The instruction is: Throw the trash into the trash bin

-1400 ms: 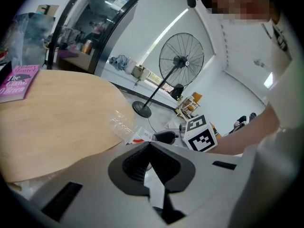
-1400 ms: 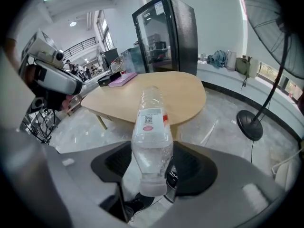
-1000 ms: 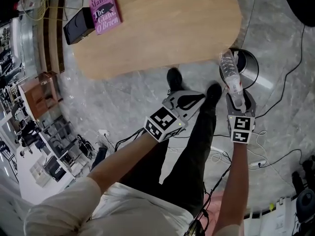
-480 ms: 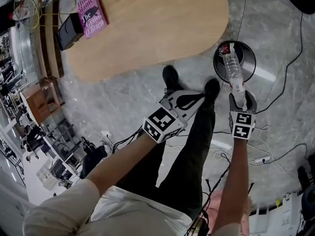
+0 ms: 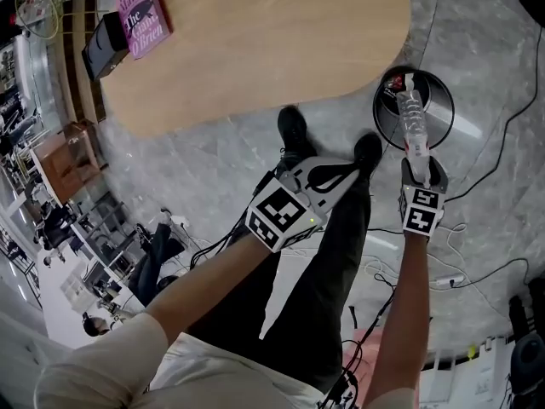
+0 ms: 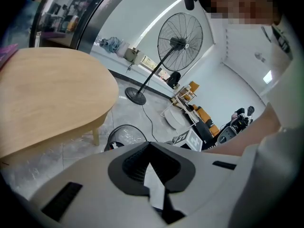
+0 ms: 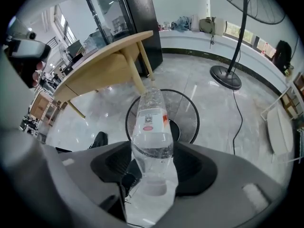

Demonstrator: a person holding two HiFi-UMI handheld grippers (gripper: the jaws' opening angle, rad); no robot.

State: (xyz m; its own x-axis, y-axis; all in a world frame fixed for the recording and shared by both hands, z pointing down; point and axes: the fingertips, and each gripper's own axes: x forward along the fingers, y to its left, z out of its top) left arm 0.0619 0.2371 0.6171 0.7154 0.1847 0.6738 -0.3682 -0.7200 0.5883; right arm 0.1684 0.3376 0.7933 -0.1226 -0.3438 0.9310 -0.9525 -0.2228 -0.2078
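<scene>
Over the bin (image 5: 443,100): 1 clear bottle (image 5: 414,124), cap end pointing down at the opening, not in yet.
Right claw (image 5: 423,169): 1, clamped on the bottle's base end.
Left claw (image 5: 345,170): 1, closed, nothing in it, in front of the person's legs.
Bin: 1, round black mesh, on the floor near the bench's (image 5: 255,41) rounded end; something red and white inside.
Bench: 1 pink book (image 5: 141,14) and 1 black box (image 5: 104,45), side by side at its left end.
Fan (image 6: 179,41): 1, standing on the floor, well apart.
</scene>
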